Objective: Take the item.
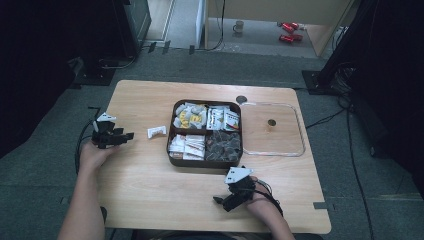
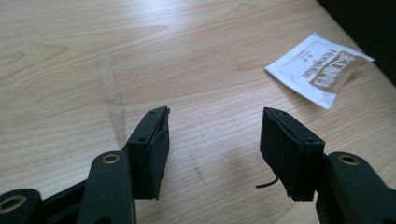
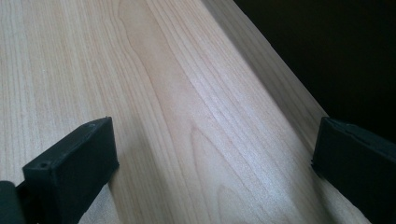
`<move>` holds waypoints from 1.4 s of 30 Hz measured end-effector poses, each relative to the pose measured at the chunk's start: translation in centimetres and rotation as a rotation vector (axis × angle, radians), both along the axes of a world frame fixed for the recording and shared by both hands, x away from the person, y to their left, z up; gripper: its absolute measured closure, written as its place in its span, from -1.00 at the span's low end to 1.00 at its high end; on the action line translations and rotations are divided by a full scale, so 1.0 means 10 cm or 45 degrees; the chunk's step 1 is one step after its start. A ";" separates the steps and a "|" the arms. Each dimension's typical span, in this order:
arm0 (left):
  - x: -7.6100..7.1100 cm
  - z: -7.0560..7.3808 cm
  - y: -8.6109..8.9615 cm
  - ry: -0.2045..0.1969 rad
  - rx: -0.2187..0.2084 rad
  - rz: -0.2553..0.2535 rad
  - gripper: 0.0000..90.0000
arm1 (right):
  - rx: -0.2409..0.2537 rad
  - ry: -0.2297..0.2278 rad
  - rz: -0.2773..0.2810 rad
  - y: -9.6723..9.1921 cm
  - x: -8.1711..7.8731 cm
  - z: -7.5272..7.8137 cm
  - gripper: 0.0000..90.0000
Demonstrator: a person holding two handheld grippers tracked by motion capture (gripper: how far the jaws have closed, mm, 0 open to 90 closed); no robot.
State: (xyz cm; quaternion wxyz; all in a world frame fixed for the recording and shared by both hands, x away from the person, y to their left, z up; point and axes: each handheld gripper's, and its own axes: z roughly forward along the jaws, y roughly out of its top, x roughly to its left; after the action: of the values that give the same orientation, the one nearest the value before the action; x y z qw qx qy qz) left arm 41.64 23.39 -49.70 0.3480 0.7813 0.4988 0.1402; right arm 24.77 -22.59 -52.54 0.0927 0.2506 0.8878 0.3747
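Note:
A brown four-compartment tray sits mid-table, holding white and yellow sachets in three sections and dark packets in the fourth. One white sachet with brown print lies loose on the wood left of the tray; it appears ahead and to the right of the jaws in the left gripper view. My left gripper rests on the table's left side, open and holding nothing. Near the front edge, below the tray, my right gripper points left, open wide over bare wood.
A clear plastic lid lies flat right of the tray. The wooden table has round holes at the back. In the right gripper view the table edge runs close to the far jaw. Floor cables and stands surround the table.

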 end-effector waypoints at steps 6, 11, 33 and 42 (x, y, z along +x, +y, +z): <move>0.01 -0.06 0.06 -0.007 0.034 0.019 -0.04 | 0.000 0.000 0.000 0.00 0.00 0.00 -1.00; 0.00 -0.09 0.07 -0.040 0.049 0.014 -0.08 | 0.000 0.000 0.000 0.00 0.00 0.00 -1.00; -0.08 -0.19 0.05 -0.166 0.093 0.012 -0.28 | 0.000 0.001 -0.001 0.00 0.00 0.00 -1.00; -0.08 -0.19 0.02 -0.162 0.096 0.016 -0.36 | 0.000 0.001 -0.001 0.00 0.00 0.00 -1.00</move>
State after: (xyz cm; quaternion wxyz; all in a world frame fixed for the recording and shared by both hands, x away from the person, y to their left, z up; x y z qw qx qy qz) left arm 40.86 23.60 -51.61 0.3486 0.7801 0.4750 0.2105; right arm 24.76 -22.58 -52.54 0.0925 0.2510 0.8877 0.3747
